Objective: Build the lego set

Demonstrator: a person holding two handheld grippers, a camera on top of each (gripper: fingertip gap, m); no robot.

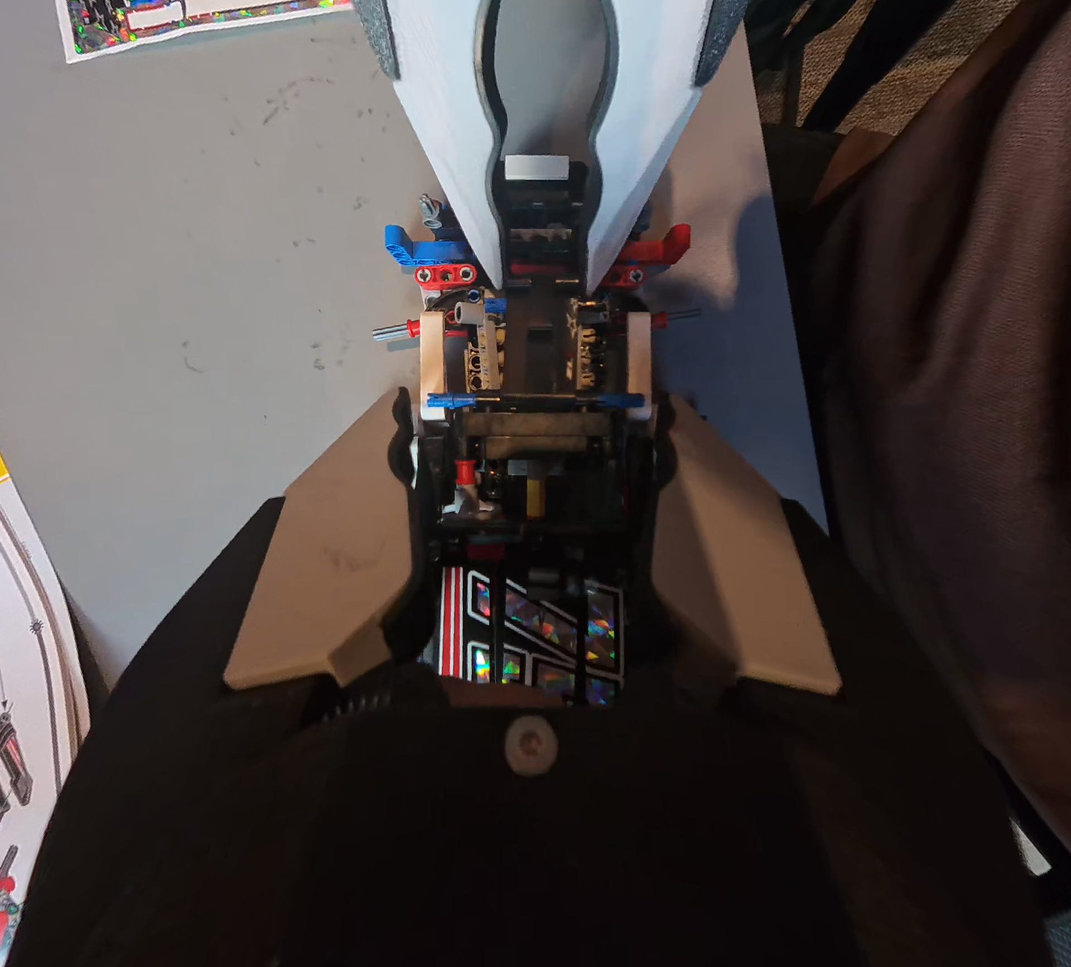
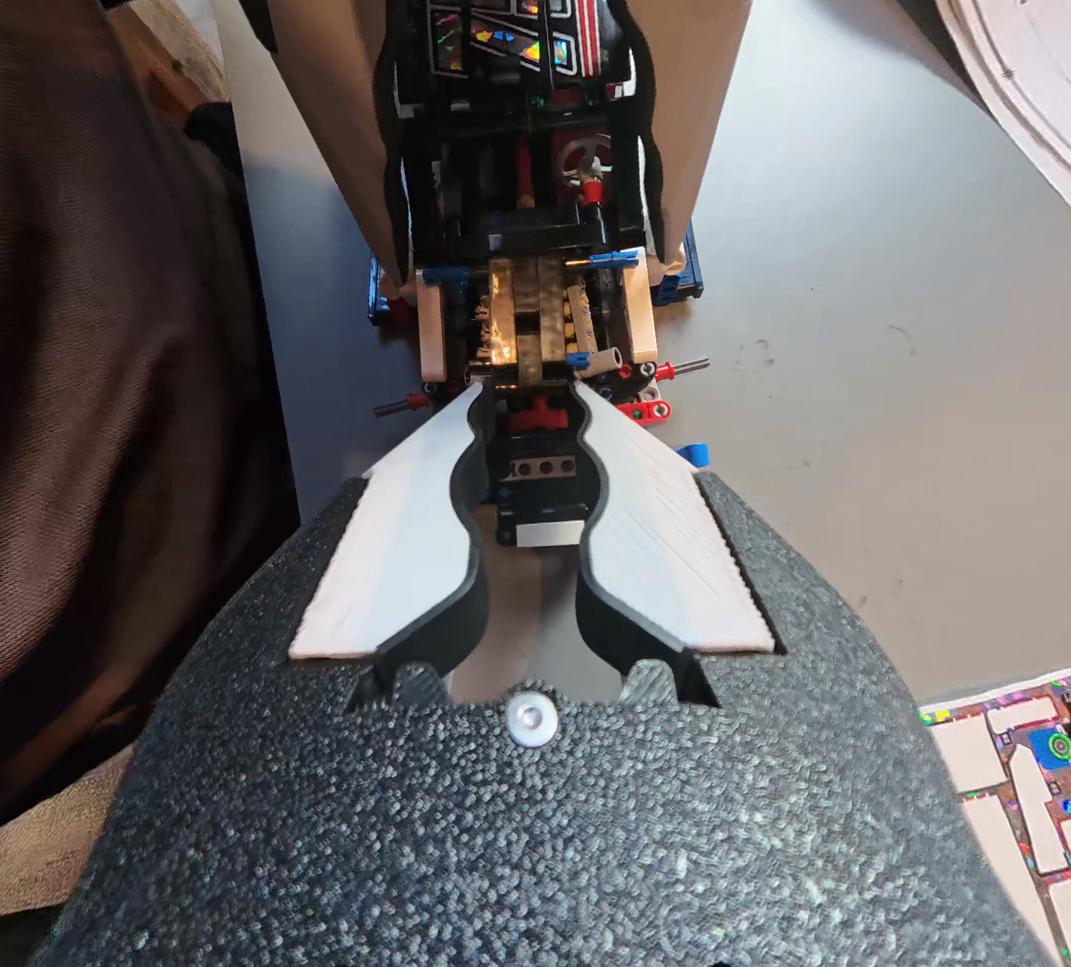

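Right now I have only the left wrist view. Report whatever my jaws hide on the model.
Observer: A dark blue beam sticks out low from the lego model, just outside the left gripper; the right wrist view shows it.
Operator: Now report the cab behind my jaws.
Observer: A red wheel-shaped part sits inside it, on the side nearer the instruction booklet.
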